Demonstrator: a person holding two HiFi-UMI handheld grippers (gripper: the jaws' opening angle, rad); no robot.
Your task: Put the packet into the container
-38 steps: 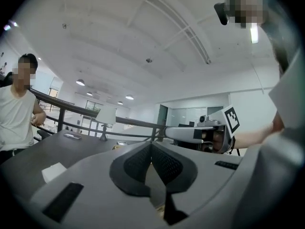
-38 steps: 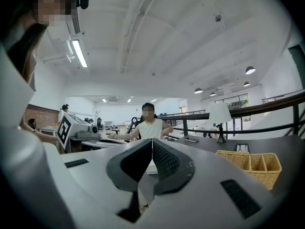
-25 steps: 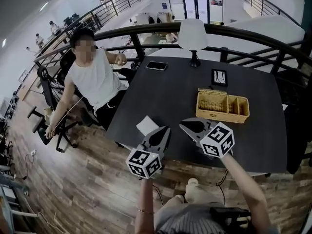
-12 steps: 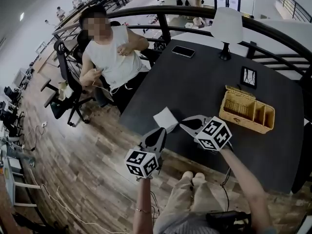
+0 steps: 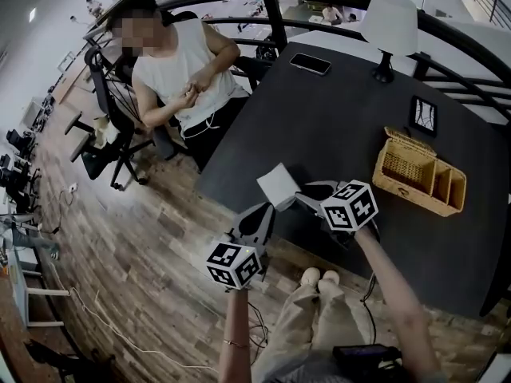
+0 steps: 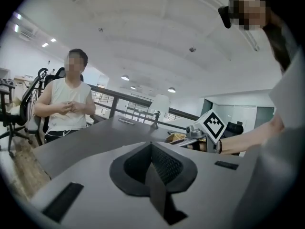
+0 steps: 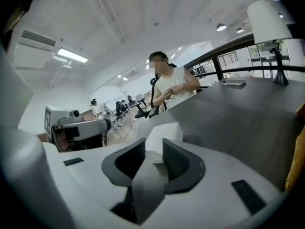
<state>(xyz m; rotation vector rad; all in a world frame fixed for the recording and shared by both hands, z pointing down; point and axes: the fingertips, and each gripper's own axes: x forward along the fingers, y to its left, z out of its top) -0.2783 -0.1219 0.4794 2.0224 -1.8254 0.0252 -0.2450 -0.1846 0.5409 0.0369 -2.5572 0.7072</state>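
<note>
Plainly, the work sits at the near edge of the dark bench (image 5: 343,126), lower centre of the head view, where the single white packet (image 5: 279,186) lies close to the bench's corner. The right hand-held gripper (image 5: 306,193) reaches in from the right of the frame, level with that edge, probably because a flat packet is easiest to take from the side where it nears the drop. In the right gripper view its jaws are opening, with the packet's near end (image 7: 162,132) between the two pads; they do not look clamped on it, so the pick seems about to be made rather than done. The left hand-held gripper (image 5: 257,218) hangs just below the bench edge, off the packet, jaws together on nothing, likely kept out of the way. One wicker container (image 5: 415,198) stands well apart at the right of the frame, seemingly split into one wide and two narrow compartments; the packet has to cross open bench to reach it. Counted: one packet, one container, two hand-held grippers, one white lamp (image 5: 389,24) and one phone (image 5: 311,64) in the upper part of the frame, plus one seated person (image 5: 180,78) at upper left.
</note>
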